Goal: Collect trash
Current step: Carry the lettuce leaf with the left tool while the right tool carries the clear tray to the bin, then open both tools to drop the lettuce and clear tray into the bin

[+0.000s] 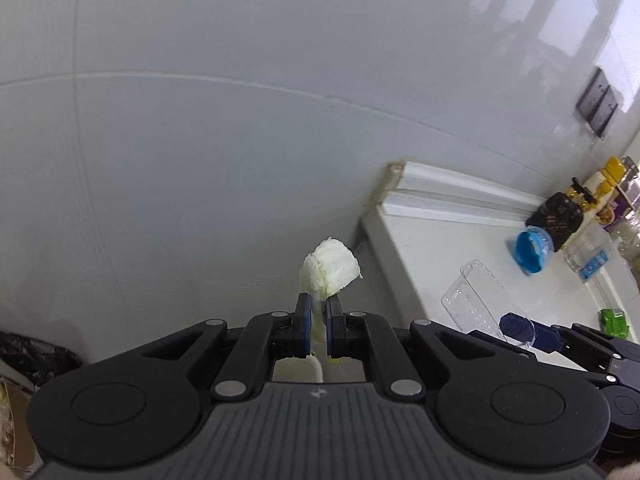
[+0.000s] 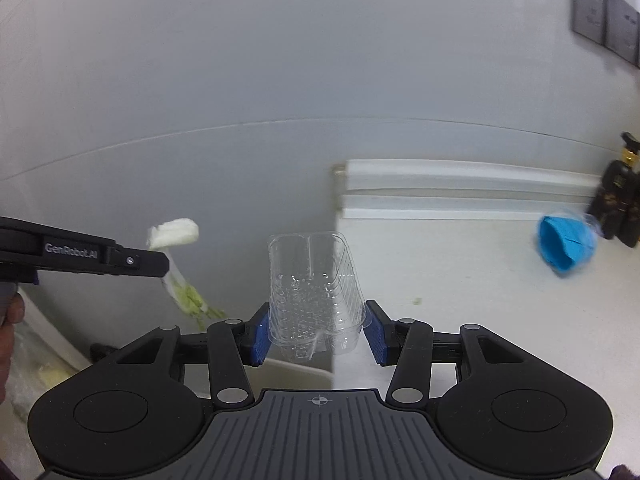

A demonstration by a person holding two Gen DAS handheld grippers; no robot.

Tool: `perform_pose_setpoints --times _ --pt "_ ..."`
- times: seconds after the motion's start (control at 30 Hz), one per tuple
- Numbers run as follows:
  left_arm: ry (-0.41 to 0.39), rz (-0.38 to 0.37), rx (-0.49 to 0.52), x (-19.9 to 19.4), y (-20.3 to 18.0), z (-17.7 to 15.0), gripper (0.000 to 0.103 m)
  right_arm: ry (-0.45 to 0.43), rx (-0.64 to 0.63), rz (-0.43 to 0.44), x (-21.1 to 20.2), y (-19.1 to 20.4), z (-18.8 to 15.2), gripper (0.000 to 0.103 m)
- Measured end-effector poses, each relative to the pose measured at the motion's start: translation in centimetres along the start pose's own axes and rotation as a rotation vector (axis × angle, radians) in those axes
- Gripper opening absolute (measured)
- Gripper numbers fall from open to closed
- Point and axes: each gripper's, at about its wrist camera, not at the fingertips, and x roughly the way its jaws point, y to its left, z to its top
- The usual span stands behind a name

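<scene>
So, nearest to you: your left tool (image 1: 318, 322) is pinched nearly closed on a vegetable scrap (image 1: 330, 270) — white cut stalk end poking up past the blue pads, pale stem running down between them. From the right wrist cam the same scrap (image 2: 174, 234) shows its greenish leafy end hanging below that tool (image 2: 164, 265), out over the gap beside the table, w/ the grey wall behind.

Your right tool (image 2: 318, 332) sits about half open, clamped on a clear plastic tray (image 2: 316, 292); both blue pads press its sides, and the tray stands tilted up, open side toward the cam. It's held right over the table's left edge.

Farther out on the white table (image 2: 460, 280), a blue cup (image 2: 566, 246) lies on its side — well apart from both tools. Just behind it, dark bottles (image 2: 618, 204) stand against the wall. Left cam also shows a green item (image 1: 614, 322) at the table's near right, too small to tell what.

Top right on the wall: dark sockets (image 2: 604, 16).
</scene>
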Motion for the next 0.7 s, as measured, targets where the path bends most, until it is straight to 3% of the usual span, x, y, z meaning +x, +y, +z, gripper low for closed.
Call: perform_pose_setpoints --times 0.43,0.7 --pt "0.158 0.073 -0.122 5.2 6.6 -4.5 0.006 0.183 -0.12 0.123 6.2 6.0 -3.0 0.046" --pt "0.291 0.082 -0.107 11.8 8.5 -6.4 0.006 0.377 -0.146 0.066 12.2 6.9 -6.5 0.046"
